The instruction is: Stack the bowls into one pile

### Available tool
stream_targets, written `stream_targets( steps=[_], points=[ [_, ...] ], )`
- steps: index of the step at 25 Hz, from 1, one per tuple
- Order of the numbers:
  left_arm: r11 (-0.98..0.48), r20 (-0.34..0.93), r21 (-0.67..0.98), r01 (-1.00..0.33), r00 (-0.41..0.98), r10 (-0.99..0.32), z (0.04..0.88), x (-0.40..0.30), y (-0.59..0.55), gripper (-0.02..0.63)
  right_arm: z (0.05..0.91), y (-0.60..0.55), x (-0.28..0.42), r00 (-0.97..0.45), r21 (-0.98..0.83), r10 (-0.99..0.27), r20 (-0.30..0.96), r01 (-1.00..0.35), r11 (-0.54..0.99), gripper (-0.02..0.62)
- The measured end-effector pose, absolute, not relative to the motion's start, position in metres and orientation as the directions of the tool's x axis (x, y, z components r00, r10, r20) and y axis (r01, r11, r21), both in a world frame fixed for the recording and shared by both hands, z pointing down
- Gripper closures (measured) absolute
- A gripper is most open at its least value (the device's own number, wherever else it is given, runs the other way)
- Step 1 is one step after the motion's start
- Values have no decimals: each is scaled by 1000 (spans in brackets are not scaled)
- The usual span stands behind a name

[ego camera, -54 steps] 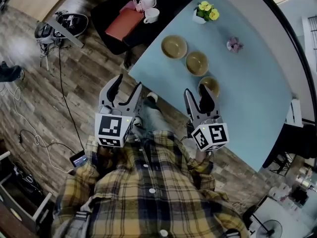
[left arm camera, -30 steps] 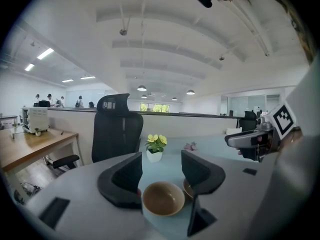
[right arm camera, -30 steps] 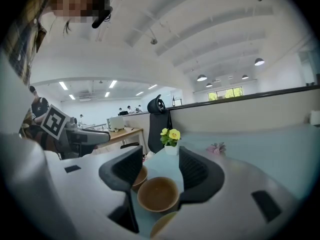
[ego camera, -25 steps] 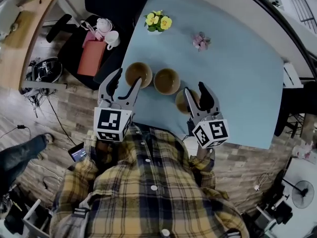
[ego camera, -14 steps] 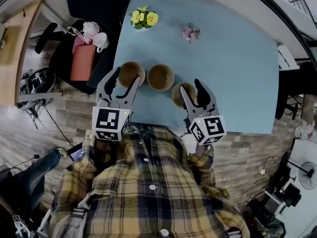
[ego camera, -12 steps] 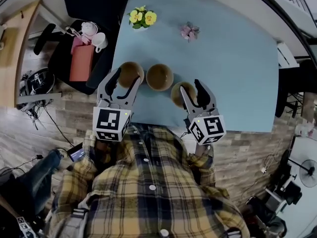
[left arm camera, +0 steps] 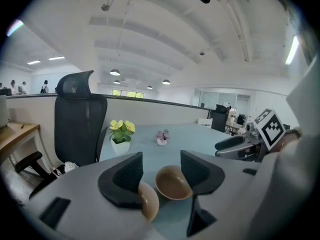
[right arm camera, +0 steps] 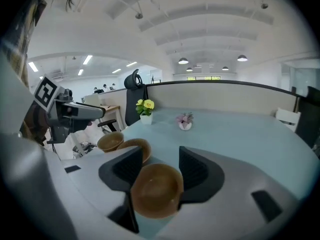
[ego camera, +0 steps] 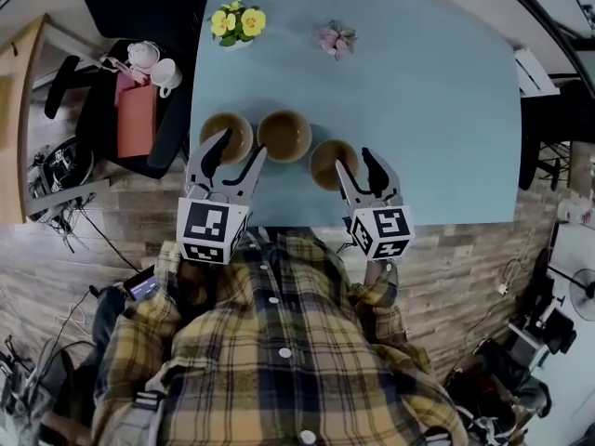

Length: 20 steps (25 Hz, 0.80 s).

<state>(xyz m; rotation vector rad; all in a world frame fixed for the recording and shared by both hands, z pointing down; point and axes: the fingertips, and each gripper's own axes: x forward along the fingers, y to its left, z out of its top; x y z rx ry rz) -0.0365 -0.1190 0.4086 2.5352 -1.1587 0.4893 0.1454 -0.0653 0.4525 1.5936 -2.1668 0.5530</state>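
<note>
As none sits inside another yet, the bowls count as three single pieces: left bowl (ego camera: 226, 136), middle bowl (ego camera: 284, 135), right bowl (ego camera: 333, 163). Location: one row along the near edge of the table (ego camera: 428, 100), each just beside the next, all upright and empty. Brown, rounded, thin-rimmed and alike in form, so they should nest.

Handling, by judgement: rigid, probably glazed ceramic, hence smooth, breakable and of modest weight. The wall offers the only purchase, with one jaw inside and one outside, over the rim. A one-sided pinch may let a bowl tip or slip, so a firm bite and a gentle lowering into the next seem wise.

Right gripper (ego camera: 354, 163): jaws wide apart, nothing gripped. Its own view shows the right bowl in the gap between the pads, close under them. Whether they touch it cannot be made out.

Left gripper (ego camera: 239, 149): jaws likewise spread, nothing gripped. It hangs over the table edge at the left bowl. Its view shows that bowl and the middle one past the jaw tips.

Surroundings: a pot of yellow flowers (ego camera: 235, 23) and a small pink flower (ego camera: 335, 38) at the far side, well apart from the row. Chair (ego camera: 175, 110) to the left, with a red item (ego camera: 137, 119) and white cups (ego camera: 146, 56). Wood floor (ego camera: 93, 240). Person in a plaid shirt (ego camera: 279, 360).
</note>
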Motion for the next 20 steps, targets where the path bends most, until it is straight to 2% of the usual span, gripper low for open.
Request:
stream_targets(
  steps=[9, 20],
  points=[
    [-679, 469, 168, -714, 664, -583, 430, -13, -111, 410, 514, -46, 169, -188, -94, -729, 659, -981, 168, 385],
    [-723, 505, 199, -662, 701, -503, 450, 6, -99, 425, 552, -34, 184, -146, -121, -670, 728, -989, 84, 385]
  ],
)
